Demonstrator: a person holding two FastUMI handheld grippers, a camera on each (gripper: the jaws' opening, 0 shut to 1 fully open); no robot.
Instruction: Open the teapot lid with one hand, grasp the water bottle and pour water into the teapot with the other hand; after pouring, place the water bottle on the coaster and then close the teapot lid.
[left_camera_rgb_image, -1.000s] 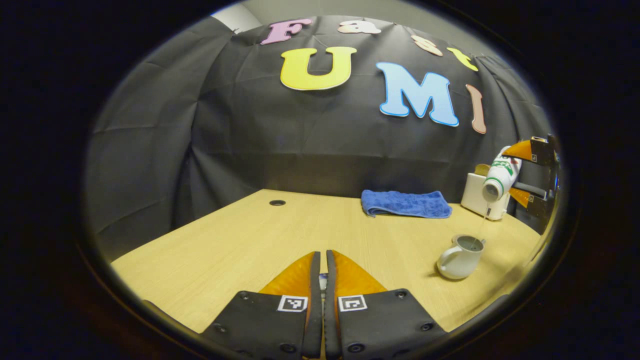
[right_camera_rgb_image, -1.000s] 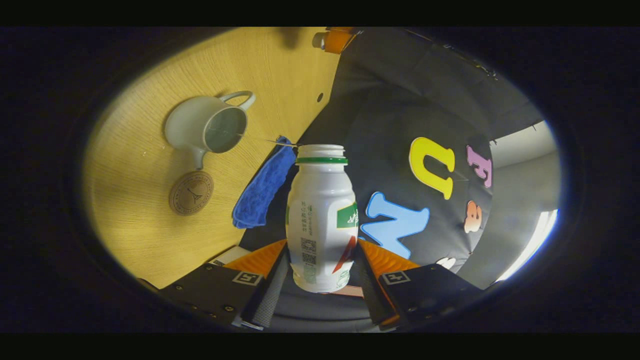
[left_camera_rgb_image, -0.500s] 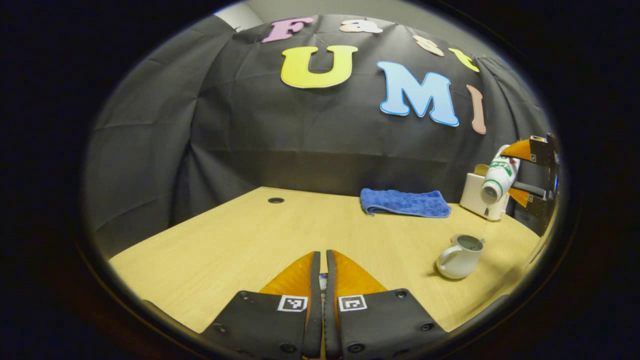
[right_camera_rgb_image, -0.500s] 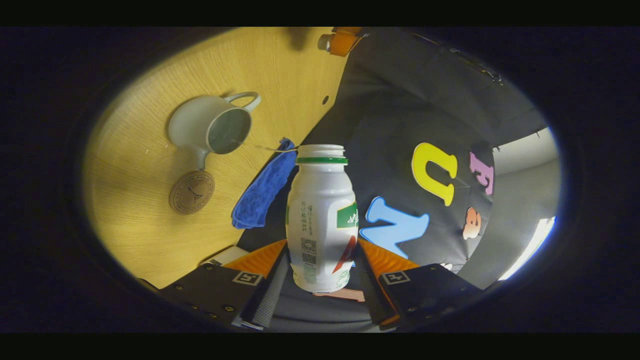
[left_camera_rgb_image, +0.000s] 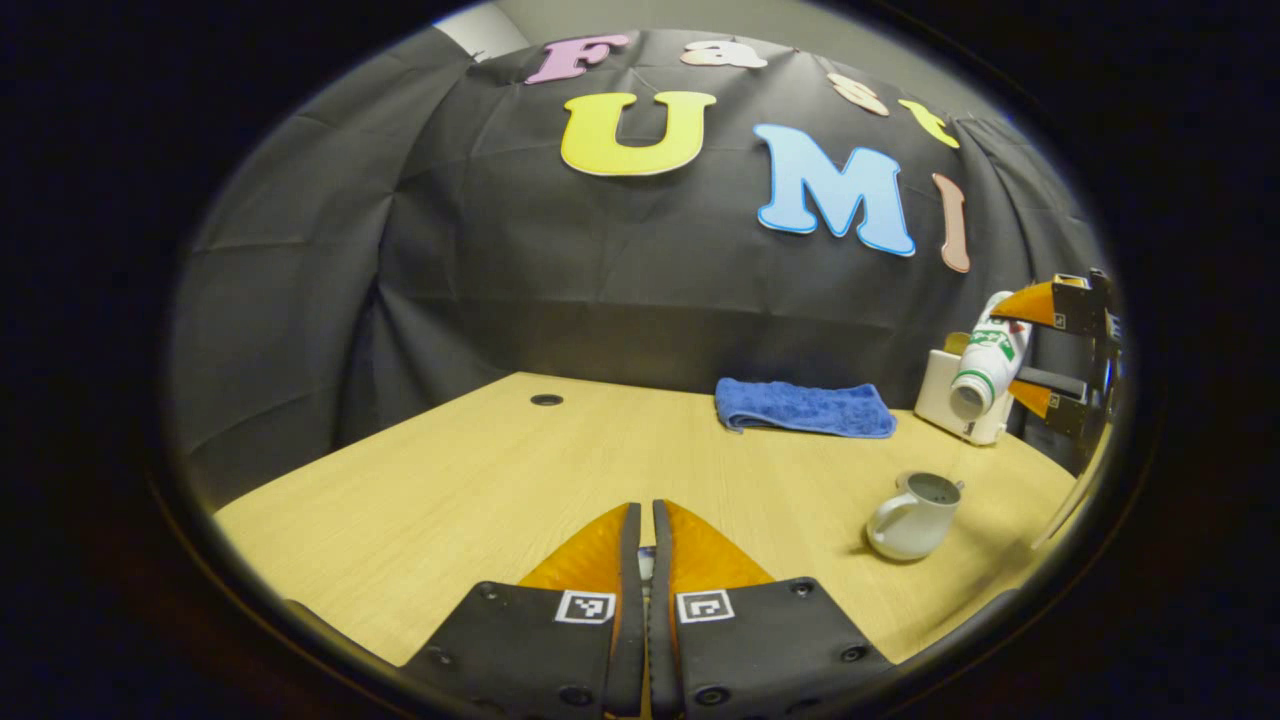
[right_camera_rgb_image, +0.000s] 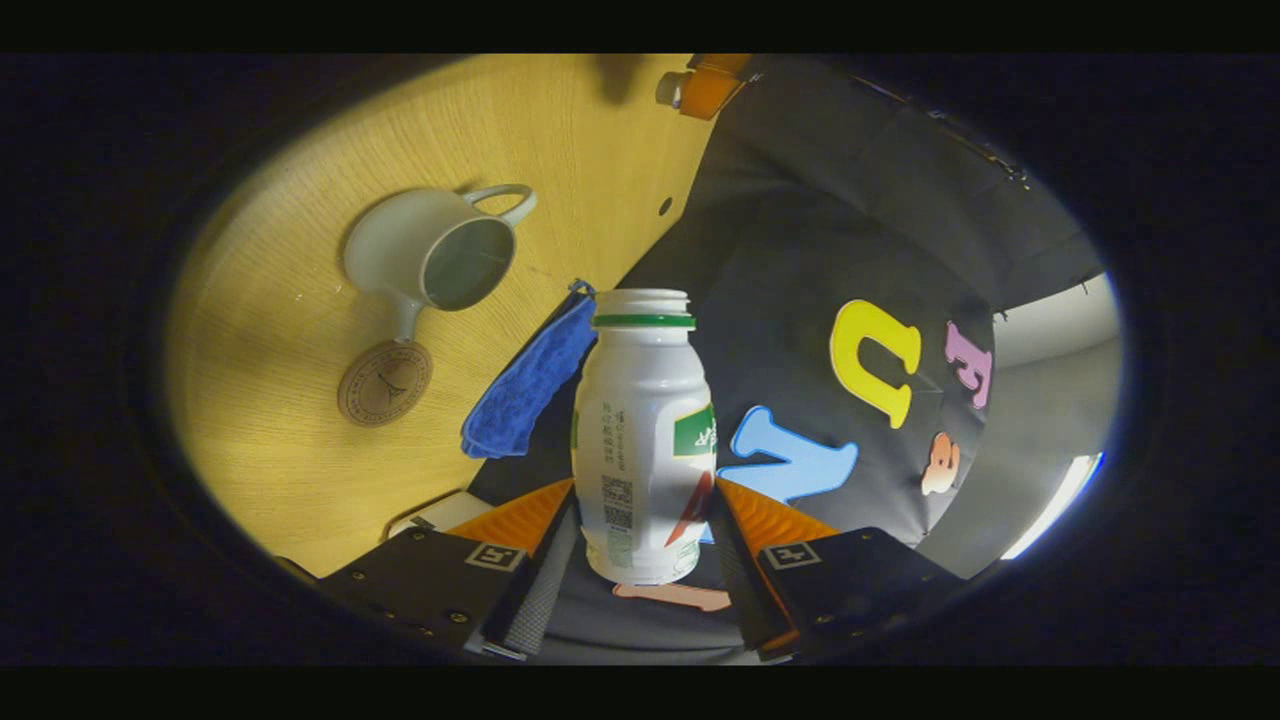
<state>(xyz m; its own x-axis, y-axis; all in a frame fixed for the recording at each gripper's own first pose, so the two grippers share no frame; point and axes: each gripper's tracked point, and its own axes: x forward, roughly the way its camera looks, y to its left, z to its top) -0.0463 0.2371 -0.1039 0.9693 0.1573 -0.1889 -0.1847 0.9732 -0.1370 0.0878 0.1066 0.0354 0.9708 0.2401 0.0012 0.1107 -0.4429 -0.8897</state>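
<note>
The white teapot (left_camera_rgb_image: 912, 515) stands lidless on the wooden table (left_camera_rgb_image: 480, 490), its mouth open in the right gripper view (right_camera_rgb_image: 430, 255). My right gripper (right_camera_rgb_image: 645, 520) is shut on the white water bottle (right_camera_rgb_image: 642, 440), green-ringed and uncapped. From the left gripper view the bottle (left_camera_rgb_image: 982, 360) hangs tilted, mouth down, above and right of the teapot, held by that right gripper (left_camera_rgb_image: 1008, 352). My left gripper (left_camera_rgb_image: 645, 525) is shut low over the table's front; a small pale piece, the teapot lid (right_camera_rgb_image: 668, 88), sits at its fingertips. The round brown coaster (right_camera_rgb_image: 385, 382) lies beside the teapot's spout.
A folded blue towel (left_camera_rgb_image: 805, 408) lies at the back of the table by the black cloth wall. A white box (left_camera_rgb_image: 945, 400) stands in the back right corner. A cable hole (left_camera_rgb_image: 546, 400) is in the tabletop at the back left.
The thin stream of water from the bottle into the teapot has stopped. The bottle has drifted slightly away from the teapot's mouth. My left gripper has stayed put.
</note>
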